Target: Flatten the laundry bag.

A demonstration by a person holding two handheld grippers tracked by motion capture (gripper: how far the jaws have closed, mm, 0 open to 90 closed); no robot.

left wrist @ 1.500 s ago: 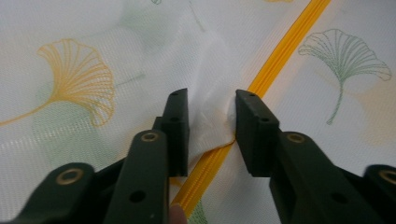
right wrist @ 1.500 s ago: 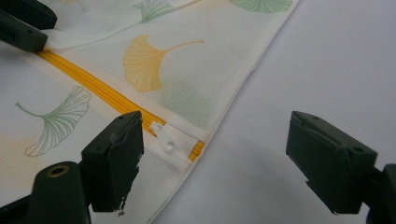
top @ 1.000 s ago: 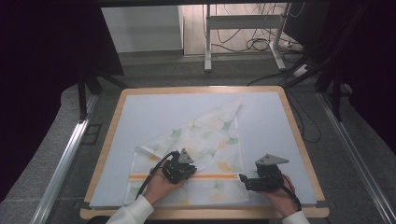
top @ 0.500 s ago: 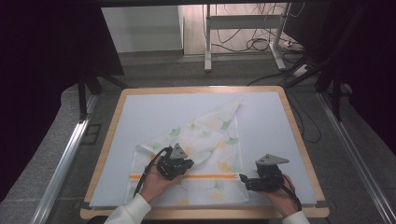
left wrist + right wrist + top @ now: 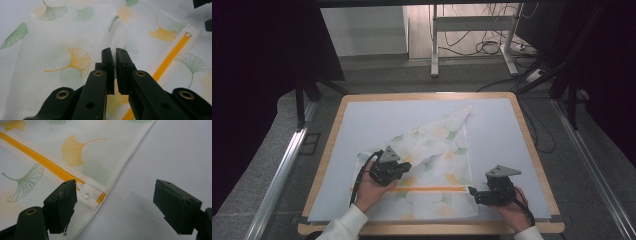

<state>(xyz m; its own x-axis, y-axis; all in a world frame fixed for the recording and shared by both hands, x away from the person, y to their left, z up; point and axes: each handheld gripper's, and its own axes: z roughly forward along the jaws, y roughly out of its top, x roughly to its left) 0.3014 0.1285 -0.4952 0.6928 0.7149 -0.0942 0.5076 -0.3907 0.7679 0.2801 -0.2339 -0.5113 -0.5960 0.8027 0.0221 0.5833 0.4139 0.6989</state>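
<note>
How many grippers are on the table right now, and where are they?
2. The left gripper rests on the leaf-print mesh bag, fingers shut on a fold of it. The right gripper sits open at the bag's right edge, beside the orange zipper.

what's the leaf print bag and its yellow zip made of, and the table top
Bag: looks like thin white mesh fabric, going by the fine ribbed weave and leaf print showing through layers. Zip: probably plastic coil with a white tab, smooth and yellow. Table top: matte pale sheet, likely laminate, with a wood-look rim.

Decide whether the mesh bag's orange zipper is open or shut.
Shut, as far as visible: the orange zipper runs as one closed line across the mesh bag, its pull at the end by the right gripper.
</note>
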